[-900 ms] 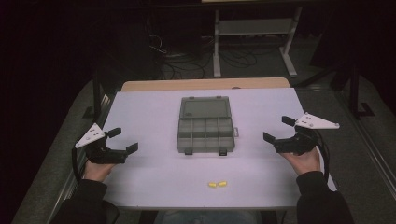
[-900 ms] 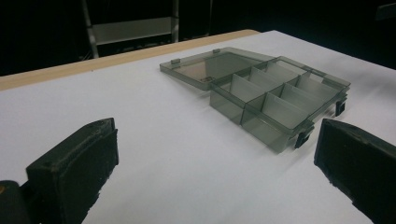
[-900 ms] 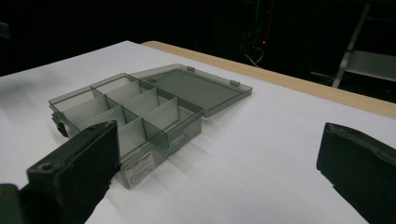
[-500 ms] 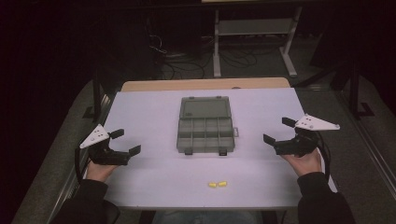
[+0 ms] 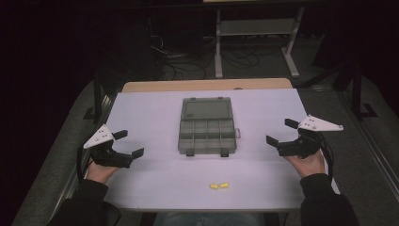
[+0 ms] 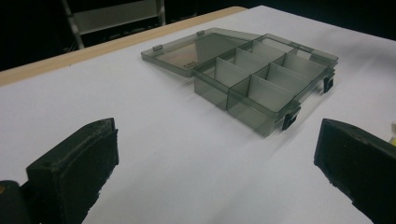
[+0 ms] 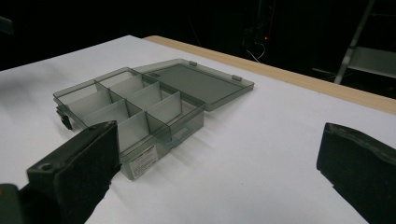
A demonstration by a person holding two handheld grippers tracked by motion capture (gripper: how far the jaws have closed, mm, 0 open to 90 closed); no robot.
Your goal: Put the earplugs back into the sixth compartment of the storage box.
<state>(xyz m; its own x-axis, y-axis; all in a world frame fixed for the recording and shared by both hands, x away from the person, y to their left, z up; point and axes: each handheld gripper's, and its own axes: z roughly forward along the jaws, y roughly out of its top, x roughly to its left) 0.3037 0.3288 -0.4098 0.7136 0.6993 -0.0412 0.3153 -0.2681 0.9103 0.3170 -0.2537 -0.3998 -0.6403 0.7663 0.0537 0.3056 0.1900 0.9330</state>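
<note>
A: fingers? left gripper [image 5: 128,144], right gripper [image 5: 281,132]
B: both wide, nothing between them
A: organizer box [image 5: 206,127]?
B: centre of white surface [image 5: 150,113], lid open flat, well apart from both; two yellow pieces [image 5: 219,186] near front edge

A smoke-grey clear plastic compartment box [image 5: 207,127] lies open at centre frame on the white-topped table [image 5: 155,108], lid toward the top; two small yellow pieces [image 5: 219,186] lie below it; the left gripper [image 5: 123,147] sits at lower left, the right gripper [image 5: 281,132] at lower right.
</note>
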